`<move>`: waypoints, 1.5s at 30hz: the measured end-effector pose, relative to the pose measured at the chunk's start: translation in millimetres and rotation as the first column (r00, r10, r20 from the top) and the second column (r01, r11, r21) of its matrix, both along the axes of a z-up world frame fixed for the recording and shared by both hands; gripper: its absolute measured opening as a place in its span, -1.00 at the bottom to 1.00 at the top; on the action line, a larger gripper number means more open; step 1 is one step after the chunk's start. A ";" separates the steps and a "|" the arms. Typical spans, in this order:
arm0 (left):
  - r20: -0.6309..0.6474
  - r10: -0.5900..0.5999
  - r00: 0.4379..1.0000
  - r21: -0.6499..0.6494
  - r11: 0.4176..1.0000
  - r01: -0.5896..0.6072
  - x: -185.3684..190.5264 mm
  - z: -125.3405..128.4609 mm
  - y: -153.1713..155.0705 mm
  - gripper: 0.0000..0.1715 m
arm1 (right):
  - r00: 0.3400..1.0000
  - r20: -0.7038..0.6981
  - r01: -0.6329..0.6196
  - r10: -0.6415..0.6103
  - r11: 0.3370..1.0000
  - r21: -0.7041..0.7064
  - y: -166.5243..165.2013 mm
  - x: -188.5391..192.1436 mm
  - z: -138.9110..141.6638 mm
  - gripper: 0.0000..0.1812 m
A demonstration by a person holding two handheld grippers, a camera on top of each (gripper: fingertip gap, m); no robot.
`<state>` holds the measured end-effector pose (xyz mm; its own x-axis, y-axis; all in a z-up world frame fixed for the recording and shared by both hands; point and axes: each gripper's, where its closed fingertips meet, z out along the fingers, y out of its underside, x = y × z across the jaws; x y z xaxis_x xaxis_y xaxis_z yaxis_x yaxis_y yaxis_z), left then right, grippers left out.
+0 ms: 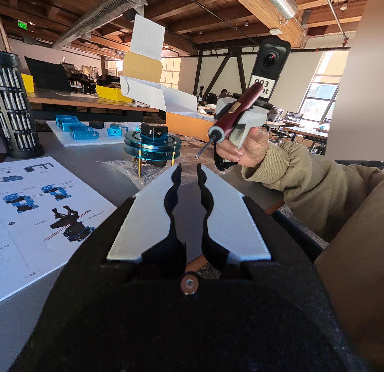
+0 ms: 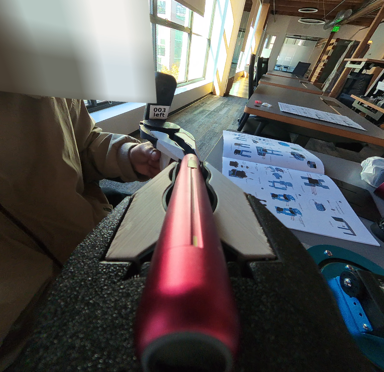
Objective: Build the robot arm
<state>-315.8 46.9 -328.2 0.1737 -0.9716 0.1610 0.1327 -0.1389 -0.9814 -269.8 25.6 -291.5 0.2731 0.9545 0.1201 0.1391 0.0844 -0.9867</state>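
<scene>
Currently the right gripper (image 2: pixel 188 171) fingers clamp a red electric screwdriver (image 1: pixel 234 113) lengthwise; its bit hangs just beside the teal turntable base (image 1: pixel 152 147) on the worktop (image 1: pixel 99 168). The left gripper (image 1: pixel 188 166) fingers stand slightly apart, empty. Probable hazard: the smooth barrel slips, and the bit strikes the plates.

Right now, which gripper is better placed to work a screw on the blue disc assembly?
Likely right. The right gripper is shut on the red screwdriver, its bit pointing down beside the blue disc assembly. The left gripper is open and empty, short of it.
</scene>
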 end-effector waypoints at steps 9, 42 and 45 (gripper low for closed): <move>0.009 -0.015 1.000 0.024 1.000 0.015 -5.4 0.9 -7.2 -0.84 | 1.000 0.023 -0.013 0.013 1.000 -0.004 -1.4 -4.8 -6.6 -0.79; 0.012 -0.058 0.998 0.025 0.998 0.058 -2.3 -3.1 -14.1 -0.94 | 0.998 -0.033 -0.063 0.061 0.996 -0.063 -7.7 -7.3 -3.1 -0.78; 0.017 -0.053 0.998 0.055 0.997 0.052 -3.5 -0.1 -16.6 -1.00 | 0.998 -0.032 -0.063 0.061 0.996 -0.065 -7.7 -7.2 -3.5 -0.77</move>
